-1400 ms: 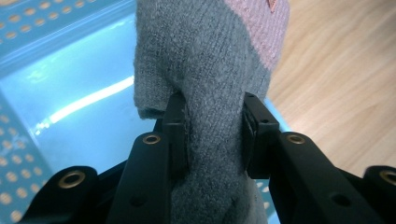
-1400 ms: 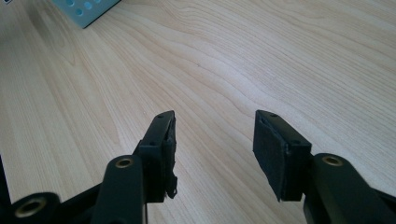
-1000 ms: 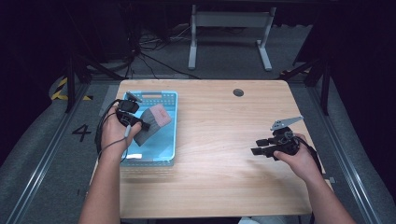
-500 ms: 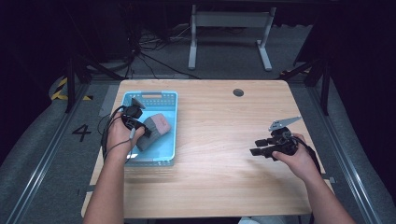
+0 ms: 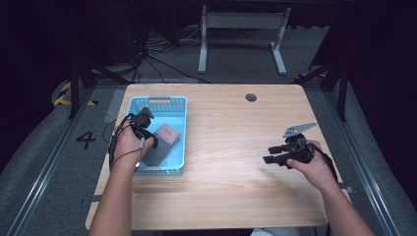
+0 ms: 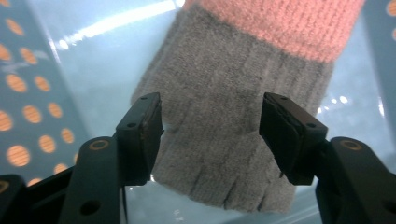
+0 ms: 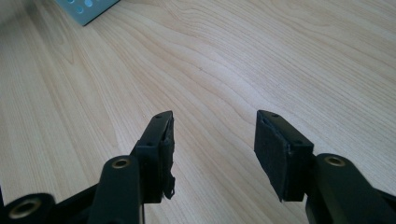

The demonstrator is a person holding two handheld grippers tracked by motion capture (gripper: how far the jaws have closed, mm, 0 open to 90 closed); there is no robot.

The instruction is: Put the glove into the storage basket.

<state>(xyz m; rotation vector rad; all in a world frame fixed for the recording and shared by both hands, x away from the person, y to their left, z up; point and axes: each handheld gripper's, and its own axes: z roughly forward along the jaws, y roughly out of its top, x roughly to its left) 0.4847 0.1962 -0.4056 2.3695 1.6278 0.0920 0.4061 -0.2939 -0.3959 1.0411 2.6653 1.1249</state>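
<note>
Since a second ago your left hand has come down into the blue basket (image 5: 160, 102), and the grey and pink glove (image 5: 161, 143), which hung tilted above the basket, now lies on its floor; the left tongs (image 5: 153, 142) have just been opening, and your right hand has kept its place.

From the high view, your left hand (image 5: 129, 142) sits over the basket's near left part with the wrist bent down, and it covers most of the left tongs, so their opening is hard to read from here. Part of the glove's grey end is hidden under that hand. Your right hand (image 5: 307, 160) rests well to the right of the basket, holding the right tongs (image 5: 268, 158) roughly level and pointed back toward it.

Through the left gripper view, the left tongs (image 6: 210, 128) stand wide apart with the glove's grey knit (image 6: 233, 116) between them; neither pad presses the fabric, so you have let go. The pink cuff (image 6: 285, 23) is cut off at the top edge. Orange-looking holes in the basket wall (image 6: 28, 116) show at the left.

Through the right gripper view, the right tongs (image 7: 212, 140) are spread with nothing between them, above the bare wooden surface (image 7: 261, 56). One corner of the basket (image 7: 86, 9) shows at the top left, cut off by the frame.
</note>
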